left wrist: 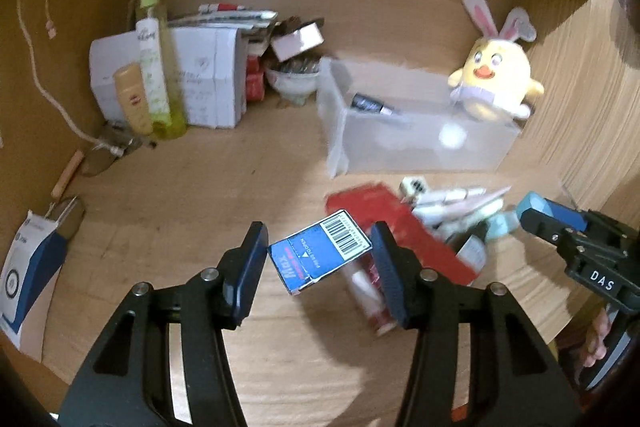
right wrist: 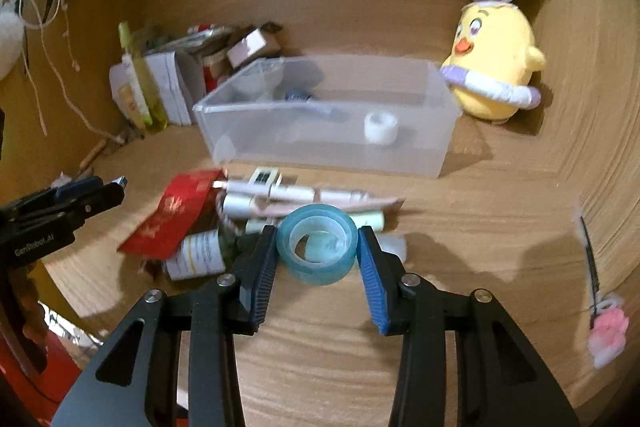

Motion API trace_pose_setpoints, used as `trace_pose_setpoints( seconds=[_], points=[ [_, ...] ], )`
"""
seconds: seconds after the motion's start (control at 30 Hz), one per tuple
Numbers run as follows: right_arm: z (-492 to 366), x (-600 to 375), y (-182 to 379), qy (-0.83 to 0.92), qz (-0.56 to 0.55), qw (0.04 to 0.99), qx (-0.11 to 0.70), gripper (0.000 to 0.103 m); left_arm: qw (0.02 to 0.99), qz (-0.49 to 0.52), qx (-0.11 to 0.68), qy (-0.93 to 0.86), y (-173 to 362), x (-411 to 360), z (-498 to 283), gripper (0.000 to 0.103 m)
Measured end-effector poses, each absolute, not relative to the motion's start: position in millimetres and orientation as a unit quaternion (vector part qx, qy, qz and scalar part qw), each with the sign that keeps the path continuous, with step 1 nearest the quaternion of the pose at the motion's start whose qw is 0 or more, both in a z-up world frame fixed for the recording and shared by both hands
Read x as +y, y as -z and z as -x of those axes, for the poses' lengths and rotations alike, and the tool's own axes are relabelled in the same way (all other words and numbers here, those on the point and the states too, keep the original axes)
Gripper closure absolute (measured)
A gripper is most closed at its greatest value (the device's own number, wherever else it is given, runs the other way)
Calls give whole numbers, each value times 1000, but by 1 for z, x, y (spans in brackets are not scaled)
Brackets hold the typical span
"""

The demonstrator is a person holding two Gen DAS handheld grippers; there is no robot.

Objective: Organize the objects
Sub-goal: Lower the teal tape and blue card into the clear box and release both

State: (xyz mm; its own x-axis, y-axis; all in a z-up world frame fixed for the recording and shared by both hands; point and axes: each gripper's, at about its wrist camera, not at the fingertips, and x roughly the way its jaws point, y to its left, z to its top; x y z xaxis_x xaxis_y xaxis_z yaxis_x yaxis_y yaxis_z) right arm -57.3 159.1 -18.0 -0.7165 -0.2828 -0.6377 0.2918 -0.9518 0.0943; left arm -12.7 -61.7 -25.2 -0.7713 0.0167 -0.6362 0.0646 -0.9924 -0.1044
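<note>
Right gripper (right wrist: 318, 255): jaws clamped on blue tape roll (right wrist: 317, 250), pads pressing its curved flanks, roll apparently lifted just above the heap. Left gripper (left wrist: 320, 267): jaws on either side of blue staple box (left wrist: 320, 257), box tilted, corners touching or nearly touching the pads; whether truly gripped cannot be told, blur too strong. Heap of loose items (right wrist: 280, 203) in mid-desk just beyond both claws: red packet (right wrist: 176, 215), white tubes and pens, small labelled bottle (right wrist: 200, 255). Clear plastic bin (right wrist: 328, 115) behind the heap, towards the back wall, open-topped, already holding a small white roll (right wrist: 381, 129) and a dark tube (right wrist: 298, 95); likely destination. Risks, judged: tape roll held across a round, slick face, liable to squirt out or rotate if squeezed off-centre; staple box caught cornerwise, liable to twist and drop; either claw, sweeping low, may rake the heap or knock the near wall of the bin. Room: bare wood on near desk edge below both claws and along right side; plush chick (right wrist: 494, 67) crowds the bin's right back corner, cartons and bottles (left wrist: 160, 67) the left back corner; cleanest path up and over the near bin wall
</note>
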Motion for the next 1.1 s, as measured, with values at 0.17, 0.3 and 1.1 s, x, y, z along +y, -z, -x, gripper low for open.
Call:
trace_pose_setpoints(
  seconds=[0.17,0.3,1.1],
  points=[
    [67,167,2,935,-322,150,2,66,-2,-318,54,947,7,-53,27,50],
    [76,172,-8,939,-310,148,-2,66,-12,-302,44,952,-6,-43,39,50],
    [157,170,-40,947,-279,157,19,66,-67,-302,27,951,-32,-5,132,50]
  ],
)
